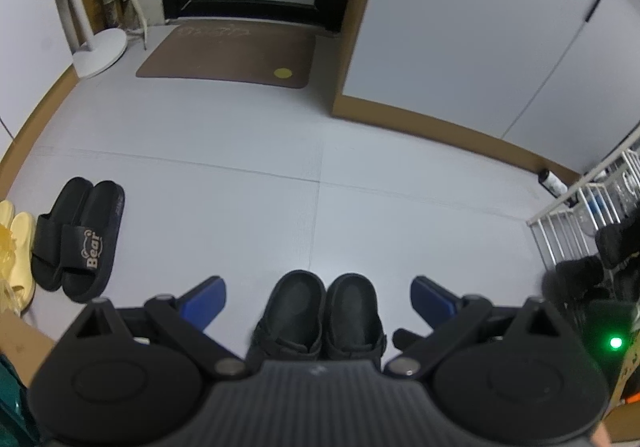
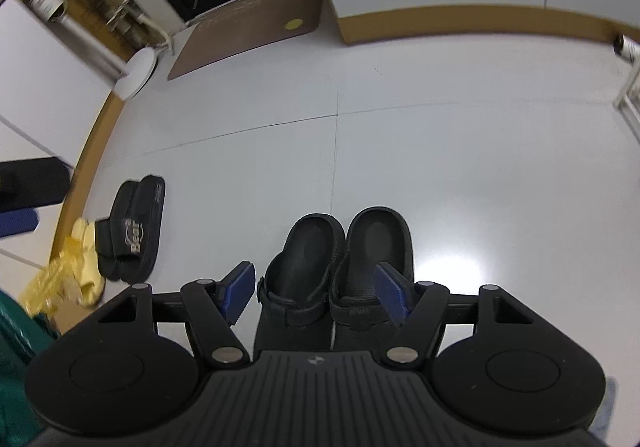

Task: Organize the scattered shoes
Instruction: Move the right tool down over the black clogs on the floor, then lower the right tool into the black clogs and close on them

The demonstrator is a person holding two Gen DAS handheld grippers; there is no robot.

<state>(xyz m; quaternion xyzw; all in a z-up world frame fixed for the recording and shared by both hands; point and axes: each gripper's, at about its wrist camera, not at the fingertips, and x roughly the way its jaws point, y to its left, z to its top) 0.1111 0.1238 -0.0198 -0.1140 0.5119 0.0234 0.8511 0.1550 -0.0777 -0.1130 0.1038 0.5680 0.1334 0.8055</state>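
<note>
A pair of black rubber clogs (image 2: 336, 267) stands side by side on the pale grey tiled floor (image 2: 440, 151), heels away from the camera, with the right gripper (image 2: 316, 291) poised over them. Its jaws stand part-open: one blue pad sits outside the left clog, the other over the right clog's strap, neither clearly pressing. The left gripper (image 1: 318, 299) hangs wide open and empty above the same pair. Black "Bear" slides (image 1: 78, 239) and pale yellow slippers (image 1: 16, 247) already lie paired near the wall. The pickup looks under way; next comes a firm squeeze, then a lift.
</note>
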